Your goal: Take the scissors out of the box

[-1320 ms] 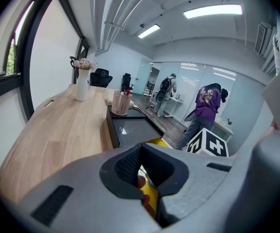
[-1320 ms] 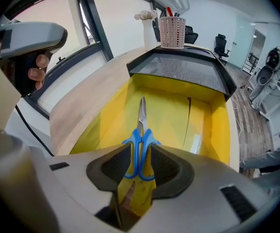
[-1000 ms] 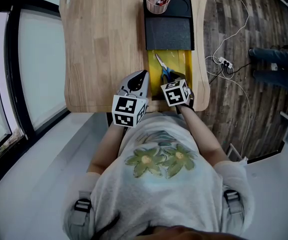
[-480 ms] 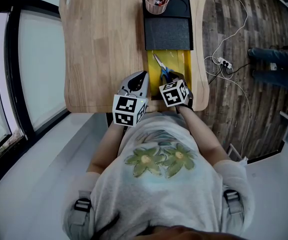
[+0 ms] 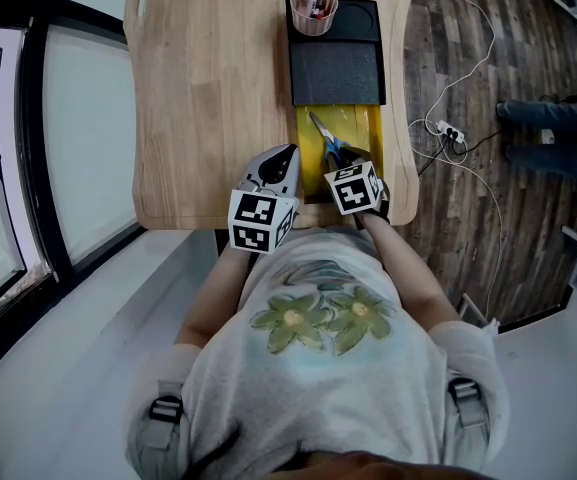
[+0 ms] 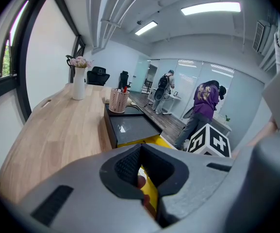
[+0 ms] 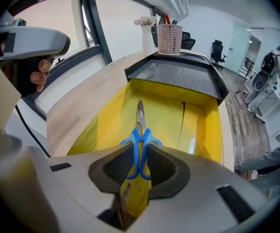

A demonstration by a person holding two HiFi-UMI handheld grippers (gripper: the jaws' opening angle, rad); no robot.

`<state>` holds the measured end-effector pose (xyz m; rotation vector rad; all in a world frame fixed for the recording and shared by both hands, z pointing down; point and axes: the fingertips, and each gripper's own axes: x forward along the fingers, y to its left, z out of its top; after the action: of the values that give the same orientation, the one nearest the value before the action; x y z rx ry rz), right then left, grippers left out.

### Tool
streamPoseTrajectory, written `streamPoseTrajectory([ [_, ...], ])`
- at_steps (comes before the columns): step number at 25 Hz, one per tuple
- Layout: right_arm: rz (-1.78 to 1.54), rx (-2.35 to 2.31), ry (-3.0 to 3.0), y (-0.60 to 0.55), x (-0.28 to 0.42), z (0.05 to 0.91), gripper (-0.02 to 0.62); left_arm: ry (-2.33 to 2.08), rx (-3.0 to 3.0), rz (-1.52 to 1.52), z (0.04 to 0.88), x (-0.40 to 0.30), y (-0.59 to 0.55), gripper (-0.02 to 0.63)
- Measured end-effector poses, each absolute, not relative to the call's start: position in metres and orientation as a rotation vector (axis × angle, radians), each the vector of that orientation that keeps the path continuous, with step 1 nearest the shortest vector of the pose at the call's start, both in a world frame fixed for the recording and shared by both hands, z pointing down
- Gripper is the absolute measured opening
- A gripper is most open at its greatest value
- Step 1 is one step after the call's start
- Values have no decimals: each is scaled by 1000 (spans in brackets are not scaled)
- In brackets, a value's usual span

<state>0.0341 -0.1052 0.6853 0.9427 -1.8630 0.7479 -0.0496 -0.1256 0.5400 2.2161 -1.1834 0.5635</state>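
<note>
Scissors (image 5: pixel 328 146) are lying flat in the pulled-out yellow box (image 5: pixel 366 128), blades pointing away from us toward the black cover (image 5: pixel 336 58). That's what we're seeing from the head view. The whole thing is sitting on the wooden surface (image 5: pixel 208 88), with a pink pen cup (image 5: pixel 314 8) standing on the cover's far end. Our left gripper (image 5: pixel 288 153) is parked just beside the box's near left edge. Our right gripper (image 5: pixel 346 168) is hanging over the near end of the box, right above the handles.

Moving to the left gripper view, the left gripper (image 6: pixel 140 166) is showing its fingers nearly together. A strip of the box's yellow wall is running down between them, so we're pinching the box there. A white vase (image 6: pixel 79 84) is standing farther down the surface.

Moving to the right gripper view, the right gripper (image 7: pixel 139 163) has just been closing its fingers. The blue handle loops are filling the gap, and both pads look to be pressing on them. The scissors (image 7: pixel 140 130) are resting on the box floor, not lifted yet.
</note>
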Motion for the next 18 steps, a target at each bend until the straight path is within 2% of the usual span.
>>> streamPoseTrajectory([
  [18, 740, 987, -1875, -111, 42, 664, 84, -1183, 2251, 561, 529, -49, -130, -3],
])
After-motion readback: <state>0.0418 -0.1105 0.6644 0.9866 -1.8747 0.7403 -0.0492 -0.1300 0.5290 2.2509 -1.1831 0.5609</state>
